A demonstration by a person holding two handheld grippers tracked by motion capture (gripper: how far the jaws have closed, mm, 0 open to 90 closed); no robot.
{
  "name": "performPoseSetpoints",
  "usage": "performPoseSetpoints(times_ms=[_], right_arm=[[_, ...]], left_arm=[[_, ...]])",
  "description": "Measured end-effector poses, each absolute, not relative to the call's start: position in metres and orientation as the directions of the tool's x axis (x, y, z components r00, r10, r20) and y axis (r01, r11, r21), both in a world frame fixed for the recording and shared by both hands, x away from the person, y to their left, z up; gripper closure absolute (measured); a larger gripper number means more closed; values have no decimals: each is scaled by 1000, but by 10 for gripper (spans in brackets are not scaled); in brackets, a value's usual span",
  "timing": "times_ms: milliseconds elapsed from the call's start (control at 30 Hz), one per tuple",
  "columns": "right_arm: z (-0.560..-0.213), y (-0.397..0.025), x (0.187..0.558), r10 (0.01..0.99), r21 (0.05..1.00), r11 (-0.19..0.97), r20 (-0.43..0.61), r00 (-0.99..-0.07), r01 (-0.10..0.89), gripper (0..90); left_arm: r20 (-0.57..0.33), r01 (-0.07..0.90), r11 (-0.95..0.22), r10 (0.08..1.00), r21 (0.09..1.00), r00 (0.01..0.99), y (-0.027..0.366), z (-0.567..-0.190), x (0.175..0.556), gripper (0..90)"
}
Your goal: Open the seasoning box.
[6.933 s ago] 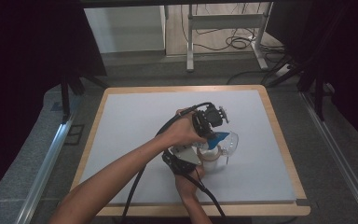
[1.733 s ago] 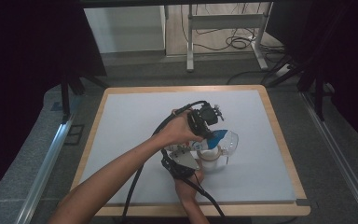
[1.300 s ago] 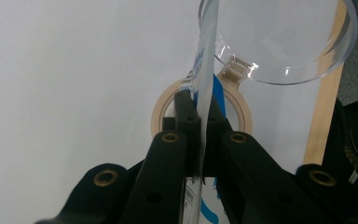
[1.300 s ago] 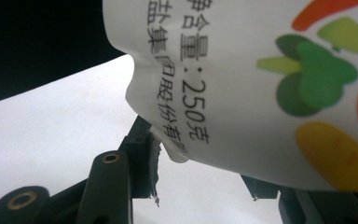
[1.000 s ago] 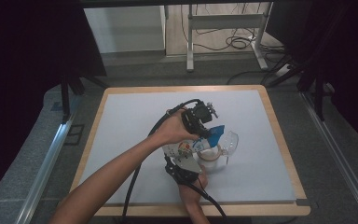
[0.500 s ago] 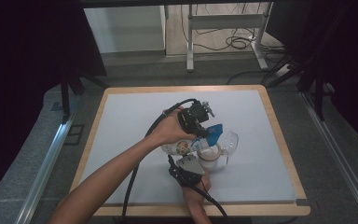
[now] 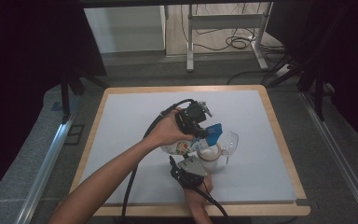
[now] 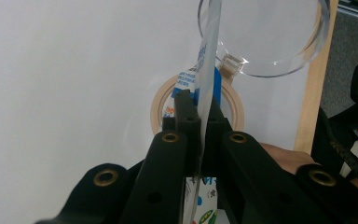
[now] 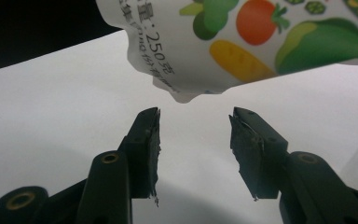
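Note:
My left gripper (image 7: 203, 132) is shut on the blue top edge of a white pouch (image 7: 181, 148) printed with vegetables. It holds the pouch tilted above a round jar (image 7: 210, 154) with white contents. In the left gripper view the jaws (image 8: 198, 100) pinch the thin pouch edge (image 8: 208, 56) over the jar's tan rim (image 8: 161, 105). The jar's clear hinged lid (image 7: 231, 140) (image 8: 265, 37) stands open beyond it. My right gripper (image 7: 177, 162) (image 9: 193, 126) is open just under the pouch's bottom corner (image 9: 242, 42), with nothing between its fingers.
The pale work mat (image 7: 130, 112) has a wooden border (image 7: 279, 140) around it. Dark floor, rails and a metal stand (image 7: 223, 21) with cables lie beyond the far edge. Both forearms come in from the bottom, with cables trailing.
The left gripper has shifted slightly left and back with the pouch, tipping it more over the jar. The right gripper has drawn a little nearer the table's front, below the pouch's bottom end.

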State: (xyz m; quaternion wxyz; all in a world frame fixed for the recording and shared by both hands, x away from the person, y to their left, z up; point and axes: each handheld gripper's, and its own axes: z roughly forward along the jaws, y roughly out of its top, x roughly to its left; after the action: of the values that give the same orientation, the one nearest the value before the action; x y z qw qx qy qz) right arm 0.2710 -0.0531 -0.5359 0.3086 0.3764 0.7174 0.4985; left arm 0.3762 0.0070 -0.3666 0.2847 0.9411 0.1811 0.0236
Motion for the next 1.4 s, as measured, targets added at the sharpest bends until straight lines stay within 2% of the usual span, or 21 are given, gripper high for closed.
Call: performPoseSetpoints(times_ms=[467,900,1100,1400], right_arm=[[-535,-62,267,843,948,214,-57,-535,235,513],[-535,-69,262,839,948,216,-57,-541,235,506],[-535,-75,260,839,949,211,-52,-541,235,498],[-535,-80,258,838,949,213,-55,-543,233,495]], left_arm=[[-83,338,-716,367,610,927,25,-368,375,900],[-135,360,-610,383,706,914,53,-370,375,900],[-167,396,-519,431,758,886,79,-370,380,900],[-193,450,-422,523,787,830,118,-384,394,900]])
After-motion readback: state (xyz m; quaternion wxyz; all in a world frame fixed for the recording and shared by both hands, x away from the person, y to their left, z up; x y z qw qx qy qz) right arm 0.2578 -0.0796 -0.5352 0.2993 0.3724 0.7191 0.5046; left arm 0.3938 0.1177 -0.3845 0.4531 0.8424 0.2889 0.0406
